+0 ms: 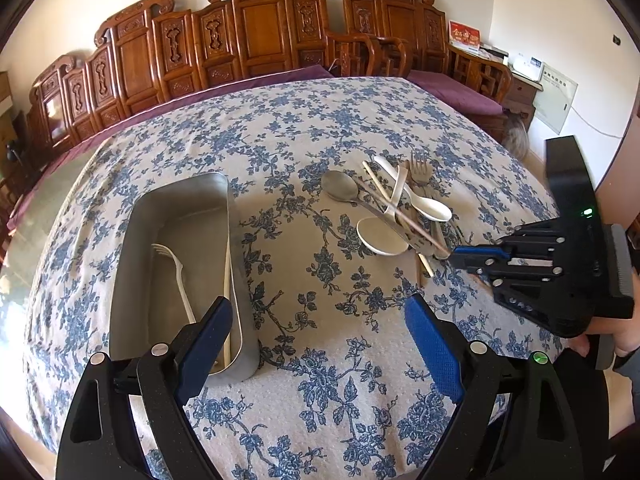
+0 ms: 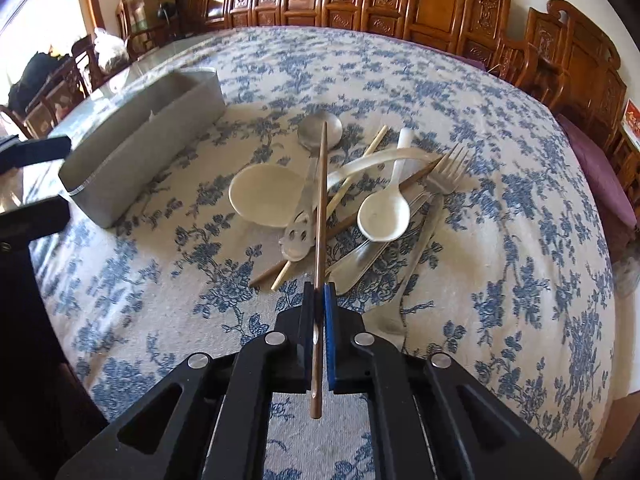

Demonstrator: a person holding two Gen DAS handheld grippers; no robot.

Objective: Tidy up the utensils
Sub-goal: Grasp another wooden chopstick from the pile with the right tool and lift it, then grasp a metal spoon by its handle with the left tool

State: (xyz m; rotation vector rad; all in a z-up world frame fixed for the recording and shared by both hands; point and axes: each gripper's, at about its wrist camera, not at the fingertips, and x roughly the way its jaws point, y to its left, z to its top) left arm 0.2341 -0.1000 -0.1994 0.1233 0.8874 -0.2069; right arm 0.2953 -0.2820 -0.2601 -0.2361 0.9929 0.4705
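Left wrist view: a table under a blue-flowered cloth fills most of the frame, with carved wooden chairs lined up behind it. On the cloth to the left lies a long metal tray, and inside it rest a white fork and a pale chopstick along the right wall. To the right of the tray, well apart from it, sits a heap of utensils: a steel spoon, a wide white spoon, a smaller white spoon, a steel fork and pale chopsticks, crossing one another. The left gripper hangs over the near end of the tray and the bare cloth, its jaws spread wide with nothing between them. The right gripper reaches in from the right edge at the near side of the heap, a hand behind it.

In the right wrist view the right gripper has its jaws pinched almost together on a brown chopstick. The stick runs straight ahead from the blue pads, its far tip over the steel spoon's bowl, its near end poking back past the pads. A second brown chopstick lies slantwise under the heap.
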